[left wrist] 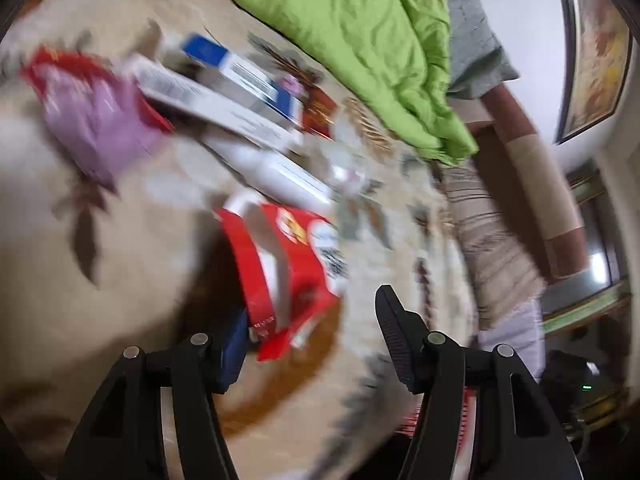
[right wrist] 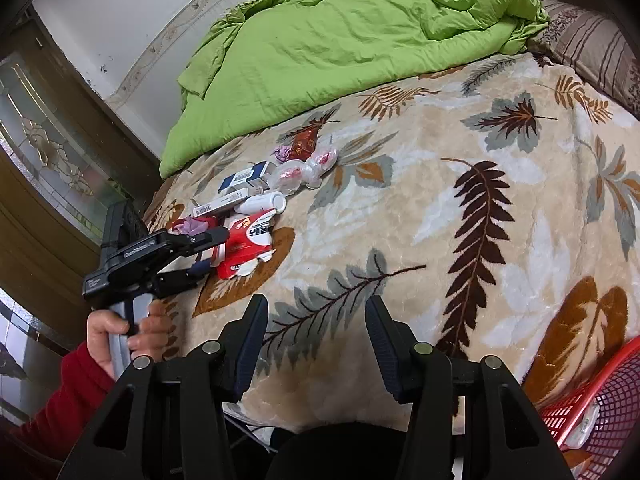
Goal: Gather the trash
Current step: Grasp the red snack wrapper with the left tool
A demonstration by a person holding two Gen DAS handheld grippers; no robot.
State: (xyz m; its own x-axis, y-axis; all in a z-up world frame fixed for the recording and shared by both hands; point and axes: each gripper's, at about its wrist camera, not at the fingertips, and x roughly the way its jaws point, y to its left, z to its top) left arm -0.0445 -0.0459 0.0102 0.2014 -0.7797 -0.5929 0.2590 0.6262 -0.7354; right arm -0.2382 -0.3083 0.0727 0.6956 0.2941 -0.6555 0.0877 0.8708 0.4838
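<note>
Only the right wrist view shows the red basket (right wrist: 596, 408) at the bed's near edge and the hand (right wrist: 120, 332) holding the left gripper (right wrist: 208, 248), jaws apart around the red carton (left wrist: 288, 272); the left view is blurred. Trash lies on the blanket (right wrist: 420, 220). The right gripper (right wrist: 316, 340) gapes empty.

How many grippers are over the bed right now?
2. The left gripper is at the red-and-white carton in the trash pile; the right gripper is over bare blanket near the bed's edge.
</note>
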